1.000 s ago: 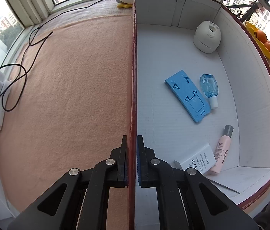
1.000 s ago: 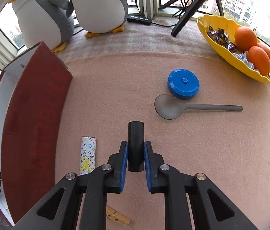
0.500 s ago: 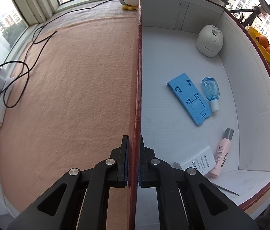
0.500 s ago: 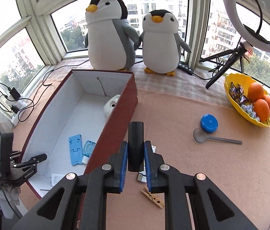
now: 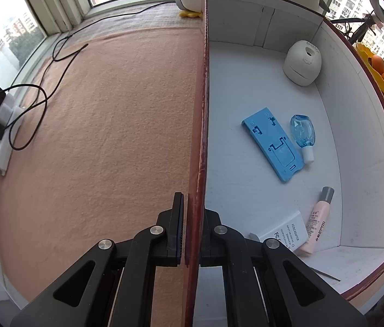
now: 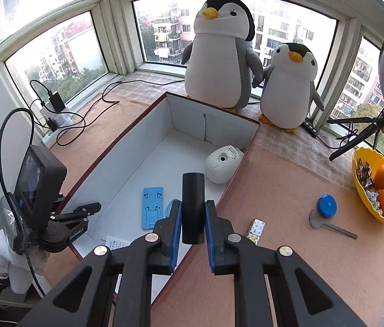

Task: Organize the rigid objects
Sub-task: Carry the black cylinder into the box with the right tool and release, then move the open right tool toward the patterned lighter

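Observation:
A red box with a white inside [image 6: 148, 114] stands on the tan mat. It holds a blue phone stand [image 5: 272, 143], a blue bottle [image 5: 303, 133], a white round device [image 5: 302, 62], a pink tube [image 5: 318, 222] and a white carton [image 5: 284, 231]. My left gripper [image 5: 193, 229] is shut on the box's left wall [image 5: 202, 109] near its front corner. My right gripper [image 6: 192, 218] is shut on a black cylinder [image 6: 192, 207] and holds it above the box's right wall.
On the mat right of the box lie a patterned packet [image 6: 256, 230], a blue round lid [image 6: 326, 206] and a grey spoon [image 6: 331, 224]. A yellow fruit bowl [image 6: 366, 201] stands at the right edge. Two penguin toys [image 6: 219, 54] stand behind the box. Cables and a power strip [image 5: 4, 125] lie left.
My right gripper has risen and moved left with the black cylinder, from over the mat to above the box. My left gripper keeps its hold on the wall.

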Available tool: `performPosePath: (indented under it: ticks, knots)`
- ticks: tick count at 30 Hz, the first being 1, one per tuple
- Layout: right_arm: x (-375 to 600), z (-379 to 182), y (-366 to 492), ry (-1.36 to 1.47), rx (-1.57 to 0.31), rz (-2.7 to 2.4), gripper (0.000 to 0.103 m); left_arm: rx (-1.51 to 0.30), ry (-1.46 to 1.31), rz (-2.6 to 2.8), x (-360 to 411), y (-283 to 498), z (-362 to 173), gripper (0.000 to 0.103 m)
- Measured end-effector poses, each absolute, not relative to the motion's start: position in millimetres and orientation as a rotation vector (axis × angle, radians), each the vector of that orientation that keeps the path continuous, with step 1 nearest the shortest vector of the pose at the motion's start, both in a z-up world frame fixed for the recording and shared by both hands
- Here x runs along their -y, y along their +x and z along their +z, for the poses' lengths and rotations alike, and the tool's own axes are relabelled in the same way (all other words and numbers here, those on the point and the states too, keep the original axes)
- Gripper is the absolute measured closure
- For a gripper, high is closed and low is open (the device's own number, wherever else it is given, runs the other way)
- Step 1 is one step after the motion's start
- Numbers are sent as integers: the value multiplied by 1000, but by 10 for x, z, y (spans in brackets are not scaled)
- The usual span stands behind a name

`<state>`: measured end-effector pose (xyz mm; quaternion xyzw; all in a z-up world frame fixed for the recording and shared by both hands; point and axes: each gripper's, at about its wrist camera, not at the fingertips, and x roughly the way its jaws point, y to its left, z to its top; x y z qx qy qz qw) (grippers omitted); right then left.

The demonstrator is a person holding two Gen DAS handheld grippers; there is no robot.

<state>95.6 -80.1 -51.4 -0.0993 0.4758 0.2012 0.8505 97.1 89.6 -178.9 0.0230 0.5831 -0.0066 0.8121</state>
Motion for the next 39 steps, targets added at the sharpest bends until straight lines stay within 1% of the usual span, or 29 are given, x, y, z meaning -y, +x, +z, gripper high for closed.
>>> performPosePath:
  ticks: [14,15,16,17,18,23,26,34,39]
  knots:
    - [563,-584,923,-237,-1012,497,88,-1231,46,-7,-906,935,-1770,98]
    - [550,-580,922,-238,-1012,504,86,-1231,46,-7,-906,935,-1770,98]
    - [543,-580,920,-240,-1015,510,81,-1231,47,-7,-905,934,-1770,98]
    - [540,-574,914,-240,-1011,515,69,-1231,47,-7,-906,935,-1770,98]
    - [532,-566,905,-244,-1004,516,61,-1231,46,-7,-906,934,-1769,98]
    - [513,-557,899,-252,-1000,513,59,-1229,54,-6,-898,934,-1762,98]
    - [527,-568,906,-253,-1006,511,56,-1229,55,-6,-897,932,-1760,98]
    - [538,-562,912,-254,-1006,492,55,-1229,56,-6,-896,932,-1760,98]
    - [555,-552,904,-262,-1001,471,52,-1229,56,-6,-894,932,-1761,98]
